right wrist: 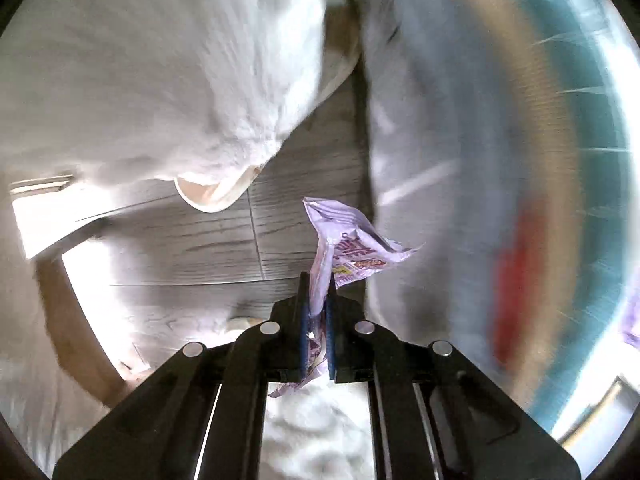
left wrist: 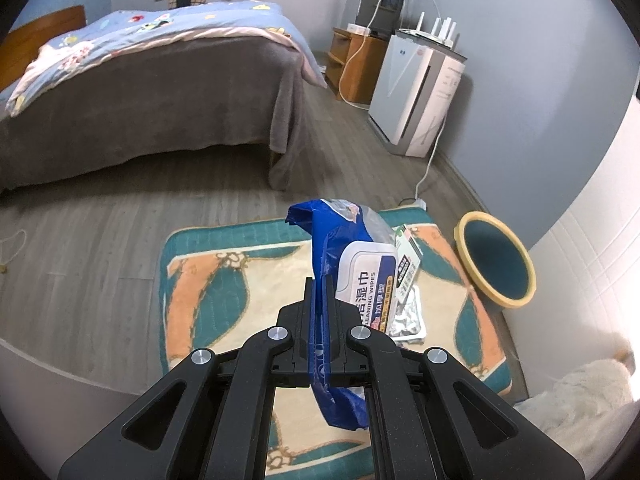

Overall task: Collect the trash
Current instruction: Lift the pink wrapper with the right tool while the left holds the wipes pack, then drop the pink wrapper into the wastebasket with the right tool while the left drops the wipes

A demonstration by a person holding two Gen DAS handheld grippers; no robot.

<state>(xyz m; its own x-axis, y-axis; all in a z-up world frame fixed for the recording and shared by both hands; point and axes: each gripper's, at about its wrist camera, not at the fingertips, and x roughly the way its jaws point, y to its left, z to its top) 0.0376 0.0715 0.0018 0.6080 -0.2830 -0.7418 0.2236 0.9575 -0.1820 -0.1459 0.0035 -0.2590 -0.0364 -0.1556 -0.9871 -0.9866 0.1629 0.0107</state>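
The left gripper (left wrist: pixel 319 292) was clamped on a blue plastic wet-wipes pack (left wrist: pixel 348 272) at frame centre, above a teal-and-orange patterned rug (left wrist: pixel 224 280). A round yellow-rimmed teal bin (left wrist: pixel 496 264) stood at the right. The right gripper (right wrist: pixel 318 286) pinched a crumpled lilac snack wrapper (right wrist: pixel 344 248) at centre frame, over grey wood flooring (right wrist: pixel 224 240).

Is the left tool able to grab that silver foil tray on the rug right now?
Probably not yet. The left tool is already shut on the blue wet-wipes packet, so nothing can grab the crumpled silver foil tray lying past it on the patterned rug.
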